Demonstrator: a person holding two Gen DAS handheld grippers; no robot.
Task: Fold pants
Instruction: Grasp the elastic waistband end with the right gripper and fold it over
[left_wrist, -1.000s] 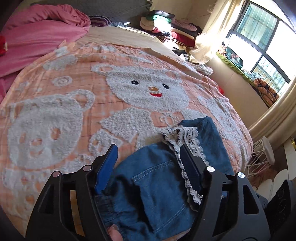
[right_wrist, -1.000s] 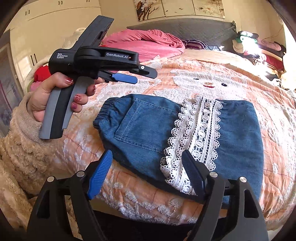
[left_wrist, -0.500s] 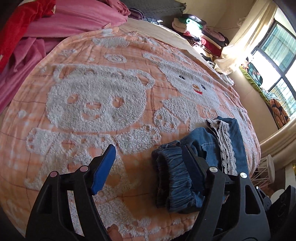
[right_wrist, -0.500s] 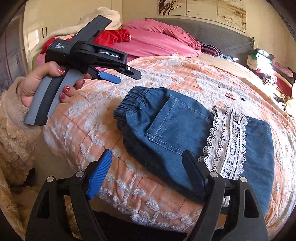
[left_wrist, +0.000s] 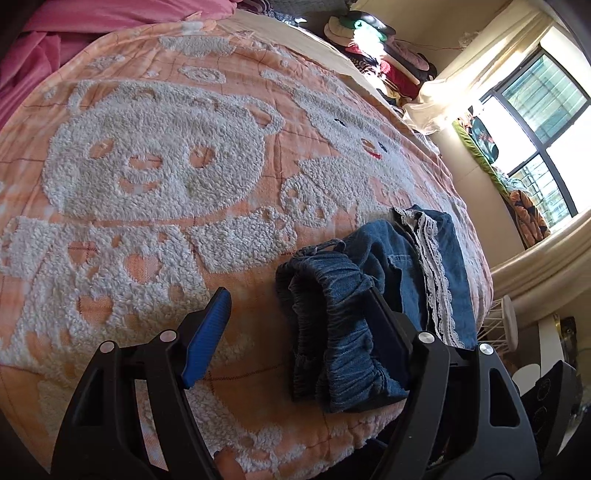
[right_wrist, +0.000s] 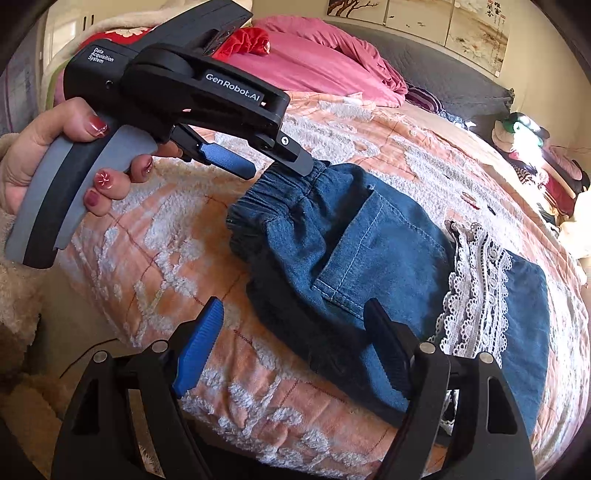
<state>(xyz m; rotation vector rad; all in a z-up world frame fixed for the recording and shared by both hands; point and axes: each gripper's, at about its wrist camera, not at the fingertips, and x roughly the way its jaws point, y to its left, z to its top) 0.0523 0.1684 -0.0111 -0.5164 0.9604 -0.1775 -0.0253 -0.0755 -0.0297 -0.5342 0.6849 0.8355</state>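
Observation:
Blue denim pants (right_wrist: 373, 254) with a white lace trim (right_wrist: 476, 280) lie folded on the bed's near edge. Their elastic waistband (left_wrist: 332, 317) faces the left wrist view. My left gripper (left_wrist: 295, 325) is open and low at the waistband end; one finger reaches over the waistband, seen from the right wrist view (right_wrist: 273, 162). My right gripper (right_wrist: 295, 332) is open just above the pants' near edge, one finger over the denim.
The bed has an orange blanket (left_wrist: 159, 155) with white fleecy bears. Pink bedding (right_wrist: 314, 70) lies at the head. Piled clothes (left_wrist: 380, 55) sit at the far side. A window (left_wrist: 539, 122) and a small white stand (left_wrist: 502, 325) are to the right.
My left gripper has dropped closer to the waistband end of the pants. My right gripper has moved in toward the pants' near edge. The pants lie as before.

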